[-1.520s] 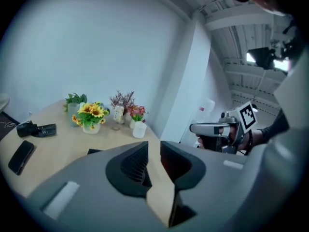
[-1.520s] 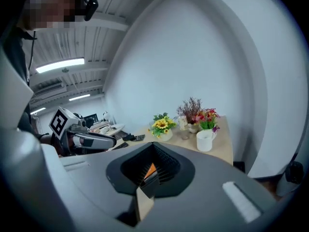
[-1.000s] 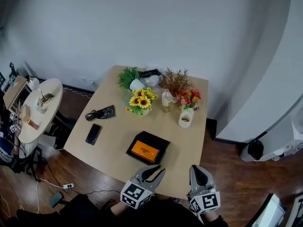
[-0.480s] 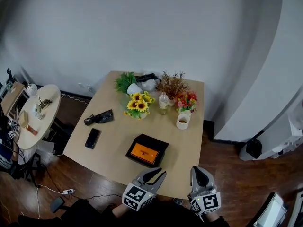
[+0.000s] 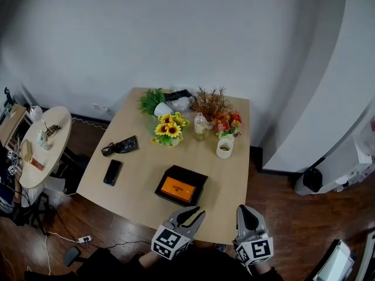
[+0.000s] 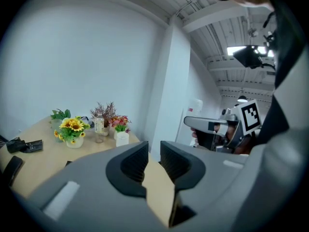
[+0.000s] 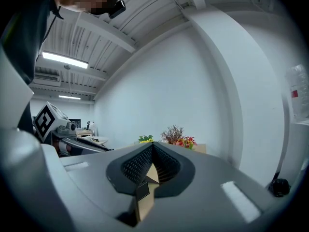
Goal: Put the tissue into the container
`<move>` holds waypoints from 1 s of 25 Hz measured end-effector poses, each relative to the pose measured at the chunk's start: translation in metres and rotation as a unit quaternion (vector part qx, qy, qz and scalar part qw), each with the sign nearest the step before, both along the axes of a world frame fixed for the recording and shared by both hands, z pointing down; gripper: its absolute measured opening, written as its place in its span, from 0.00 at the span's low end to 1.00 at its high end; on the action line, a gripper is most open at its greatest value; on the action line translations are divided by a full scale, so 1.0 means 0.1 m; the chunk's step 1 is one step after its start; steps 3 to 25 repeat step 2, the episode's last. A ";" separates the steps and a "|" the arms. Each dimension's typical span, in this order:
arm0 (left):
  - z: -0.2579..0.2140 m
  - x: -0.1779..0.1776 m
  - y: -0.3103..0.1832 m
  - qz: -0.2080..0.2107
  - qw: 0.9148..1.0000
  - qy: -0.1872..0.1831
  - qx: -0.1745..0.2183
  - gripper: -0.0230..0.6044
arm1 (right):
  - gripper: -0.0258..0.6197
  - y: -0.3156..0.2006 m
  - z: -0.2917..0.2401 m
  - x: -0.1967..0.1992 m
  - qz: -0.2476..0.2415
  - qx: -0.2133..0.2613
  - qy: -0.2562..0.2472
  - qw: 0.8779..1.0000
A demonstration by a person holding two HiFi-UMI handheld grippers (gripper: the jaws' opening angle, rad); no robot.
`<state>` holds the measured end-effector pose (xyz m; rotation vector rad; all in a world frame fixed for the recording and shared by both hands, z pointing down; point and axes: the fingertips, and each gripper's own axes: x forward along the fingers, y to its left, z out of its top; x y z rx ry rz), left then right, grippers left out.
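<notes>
A tan table [image 5: 140, 183] holds a black tray [image 5: 182, 186] with an orange inside near its middle. A phone [image 5: 112, 172] and a black pouch [image 5: 120, 147] lie to the left. Sunflowers [image 5: 167, 130], a bottle [image 5: 200, 124] and a white mug [image 5: 225, 147] stand farther back. At the near edge, the left gripper [image 5: 198, 214] and right gripper [image 5: 246, 209] sit side by side, jaws together.

The head view's bottom edge cuts off the left tool [image 5: 193, 214] and right tool [image 5: 246, 211]. At the desk's [image 5: 140, 171] upper centre, plants [image 5: 153, 100] half hide a white wad [image 5: 182, 104], too small to identify. Things on the round table [image 5: 57, 148] at left are too small to tell.
</notes>
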<state>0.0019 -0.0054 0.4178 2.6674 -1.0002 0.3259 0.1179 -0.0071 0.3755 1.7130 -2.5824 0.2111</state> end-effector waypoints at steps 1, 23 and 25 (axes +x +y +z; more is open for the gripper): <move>0.00 0.00 0.00 0.000 1.000 -0.001 0.000 0.13 | 0.04 0.00 0.00 0.00 0.002 -0.003 0.002 1.000; 0.00 0.00 -0.01 0.001 1.000 -0.001 0.000 0.13 | 0.04 -0.01 0.00 0.00 0.003 -0.005 0.004 1.000; 0.00 0.00 -0.01 0.001 1.000 -0.001 0.000 0.13 | 0.04 -0.01 0.00 0.00 0.003 -0.005 0.004 1.000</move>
